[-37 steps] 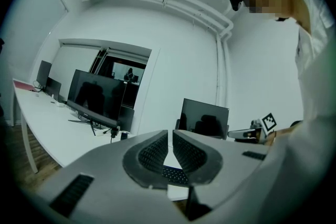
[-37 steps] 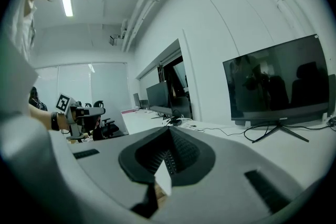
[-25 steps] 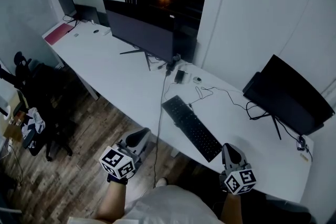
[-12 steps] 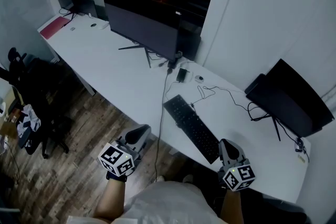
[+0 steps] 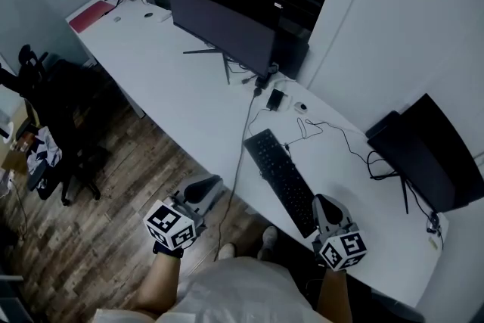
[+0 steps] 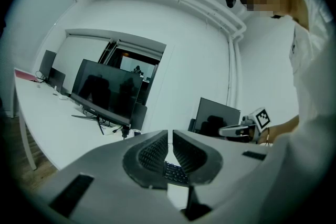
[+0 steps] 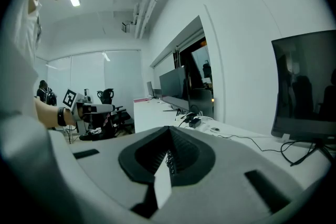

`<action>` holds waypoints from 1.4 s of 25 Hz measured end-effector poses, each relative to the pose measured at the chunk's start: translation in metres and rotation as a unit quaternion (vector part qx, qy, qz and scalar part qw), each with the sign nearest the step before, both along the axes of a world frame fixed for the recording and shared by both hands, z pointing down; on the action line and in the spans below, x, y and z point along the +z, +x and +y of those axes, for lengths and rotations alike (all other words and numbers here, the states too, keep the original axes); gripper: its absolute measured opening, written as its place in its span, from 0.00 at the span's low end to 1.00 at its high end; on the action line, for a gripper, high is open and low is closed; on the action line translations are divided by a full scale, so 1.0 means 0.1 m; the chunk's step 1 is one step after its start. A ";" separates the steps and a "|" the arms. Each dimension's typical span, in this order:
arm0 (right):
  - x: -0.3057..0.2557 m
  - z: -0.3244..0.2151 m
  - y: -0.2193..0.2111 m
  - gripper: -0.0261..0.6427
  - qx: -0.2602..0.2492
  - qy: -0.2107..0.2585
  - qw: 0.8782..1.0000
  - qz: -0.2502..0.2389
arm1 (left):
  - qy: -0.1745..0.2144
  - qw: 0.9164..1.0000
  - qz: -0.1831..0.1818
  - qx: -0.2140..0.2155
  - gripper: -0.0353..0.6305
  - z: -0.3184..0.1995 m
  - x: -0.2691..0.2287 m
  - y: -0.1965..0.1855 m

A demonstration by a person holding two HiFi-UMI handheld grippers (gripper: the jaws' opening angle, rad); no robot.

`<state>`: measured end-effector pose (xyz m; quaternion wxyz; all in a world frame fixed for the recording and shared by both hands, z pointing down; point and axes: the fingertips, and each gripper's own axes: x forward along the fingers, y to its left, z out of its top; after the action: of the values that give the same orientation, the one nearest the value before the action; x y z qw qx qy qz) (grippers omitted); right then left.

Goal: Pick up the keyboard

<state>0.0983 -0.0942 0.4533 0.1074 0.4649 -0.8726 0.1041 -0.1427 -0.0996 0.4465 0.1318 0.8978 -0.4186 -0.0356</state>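
A black keyboard (image 5: 280, 178) lies slantwise on the white desk (image 5: 189, 110), near its front edge. My right gripper (image 5: 324, 202) is shut and empty, close beside the keyboard's near end. In the right gripper view its jaws (image 7: 169, 139) meet, and a strip of keys (image 7: 169, 159) shows just past them. My left gripper (image 5: 206, 185) is shut on nothing and hangs over the floor off the desk's front edge, left of the keyboard. Below its closed jaws (image 6: 169, 138) in the left gripper view, the keyboard (image 6: 176, 173) shows.
A large dark monitor (image 5: 227, 19) stands behind the keyboard and a second one (image 5: 427, 155) at the right. Loose cables (image 5: 333, 136) and small adapters lie between them. A black chair (image 5: 45, 125) stands on the wooden floor at the left. A red notebook (image 5: 89, 15) lies at the desk's far end.
My right gripper has moved forward, up beside the keyboard's near end. The left gripper has drifted slightly. Both stay shut, and the head view has shifted.
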 end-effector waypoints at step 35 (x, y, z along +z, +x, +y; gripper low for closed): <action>0.90 -0.99 -0.45 0.17 -0.258 -0.069 0.958 0.102 | -0.074 0.997 -0.020 -0.031 0.09 -0.42 0.56 0.77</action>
<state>0.0537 -0.1932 0.5430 0.2510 0.2241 -0.9379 0.0847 -0.0654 -0.1415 0.5022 0.1882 0.8726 -0.4507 0.0092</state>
